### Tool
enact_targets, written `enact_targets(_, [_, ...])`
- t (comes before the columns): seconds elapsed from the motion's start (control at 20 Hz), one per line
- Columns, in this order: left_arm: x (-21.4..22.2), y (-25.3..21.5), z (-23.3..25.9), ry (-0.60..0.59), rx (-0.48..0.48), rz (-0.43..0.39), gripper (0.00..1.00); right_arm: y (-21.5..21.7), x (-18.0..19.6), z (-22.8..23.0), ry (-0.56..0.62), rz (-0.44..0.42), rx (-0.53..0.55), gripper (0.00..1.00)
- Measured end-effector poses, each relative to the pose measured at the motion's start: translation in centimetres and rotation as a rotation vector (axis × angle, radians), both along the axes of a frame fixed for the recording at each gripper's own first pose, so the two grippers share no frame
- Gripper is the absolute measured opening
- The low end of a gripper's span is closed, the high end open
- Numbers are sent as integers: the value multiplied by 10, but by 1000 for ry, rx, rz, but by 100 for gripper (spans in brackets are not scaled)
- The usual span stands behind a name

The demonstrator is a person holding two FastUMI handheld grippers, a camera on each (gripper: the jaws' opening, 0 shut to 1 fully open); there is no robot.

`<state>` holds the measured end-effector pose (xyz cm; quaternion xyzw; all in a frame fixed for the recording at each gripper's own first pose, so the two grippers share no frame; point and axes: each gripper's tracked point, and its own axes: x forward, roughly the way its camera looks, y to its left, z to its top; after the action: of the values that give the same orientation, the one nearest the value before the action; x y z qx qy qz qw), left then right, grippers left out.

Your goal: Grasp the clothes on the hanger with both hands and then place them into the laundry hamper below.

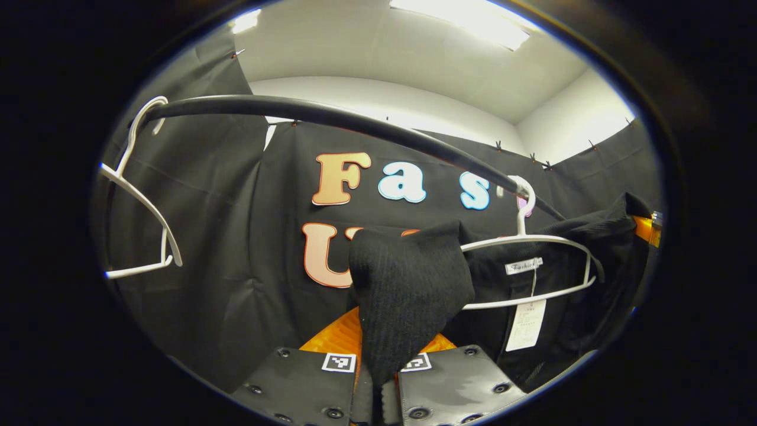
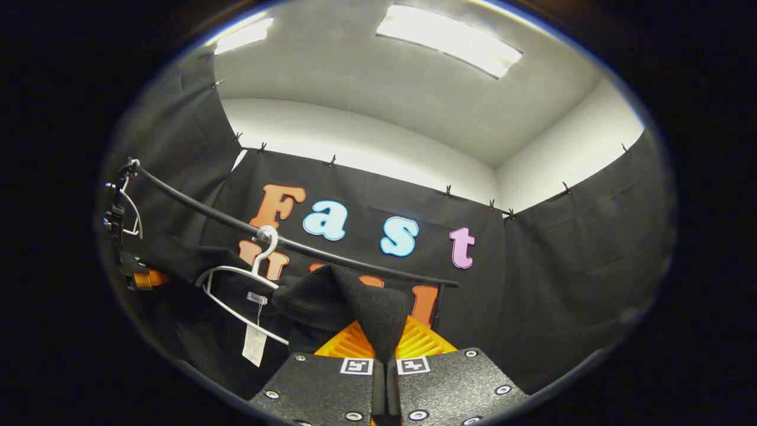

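A black knitted garment [image 1: 408,278] hangs partly pulled off a white hanger [image 1: 532,239] on a black rail [image 1: 355,121]. My left gripper [image 1: 378,355] is shut on a fold of its knit, which bulges up between the fingers. In the right gripper view, my right gripper [image 2: 385,349] is shut on another fold of the same garment [image 2: 355,307], to the right of the hanger [image 2: 236,272]. The garment stretches between both grippers, with the hanger's hook still over the rail [image 2: 207,210]. A white paper tag [image 1: 526,322] dangles from the collar.
An empty white hanger [image 1: 148,207] hangs at the left end of the rail. The right gripper's body [image 1: 647,231] shows at the far right of the left gripper view. The left gripper's body [image 2: 142,278] shows at the far left of the right gripper view. Black cloth walls stand close behind.
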<state>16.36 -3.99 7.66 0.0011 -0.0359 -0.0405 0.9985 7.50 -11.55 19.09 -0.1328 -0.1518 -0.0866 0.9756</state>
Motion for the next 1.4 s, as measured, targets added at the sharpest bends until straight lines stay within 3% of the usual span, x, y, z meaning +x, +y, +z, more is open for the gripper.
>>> enact_targets(0.2, [4,4,14,-28,-27,-5,14,-23,8,13,-15,-55,-30,0])
enact_targets(0.55, [8,3,29,-63,-22,-16,14,-46,41,15,4,-79,-14,1])
enact_targets(0.9, [14,16,42,-111,9,17,14,-67,83,-45,129,-95,17,1])
enact_targets(1.4, [28,23,53,-161,64,65,14,-52,96,-131,259,-37,117,1])
